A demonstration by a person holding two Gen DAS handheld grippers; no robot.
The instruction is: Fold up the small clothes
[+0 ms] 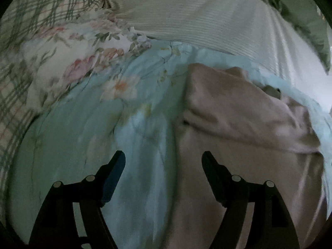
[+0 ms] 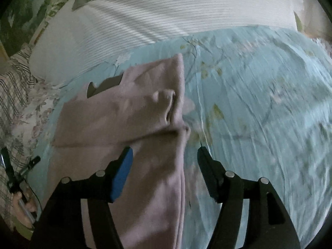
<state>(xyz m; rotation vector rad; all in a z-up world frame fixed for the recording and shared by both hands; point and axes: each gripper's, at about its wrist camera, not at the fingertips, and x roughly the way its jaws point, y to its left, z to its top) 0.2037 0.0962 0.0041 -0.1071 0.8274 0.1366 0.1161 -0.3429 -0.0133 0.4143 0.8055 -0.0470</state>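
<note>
Floral bedspread (image 2: 259, 103), folded pink garment (image 2: 128, 112)

**Camera placement: two wrist fisheyes, close above bed**

Left wrist view looks forward and down past its fingers (image 1: 116, 172). Right wrist view does likewise. Both share the pink garment (image 1: 238, 128) (image 2: 124, 120), blue floral bedspread (image 1: 93, 134) (image 2: 259, 103) and white ribbed pillow (image 1: 186, 16) (image 2: 166, 14).

Your two grippers: matte black, forked, bolted.

Your left gripper (image 1: 164, 159) has angular black fingers with round silver screw heads along each arm. Your right gripper (image 2: 165, 155) matches it, with a bright blue pad (image 2: 122, 176) on one finger's inner face and cut-out slots in the black frame.
</note>
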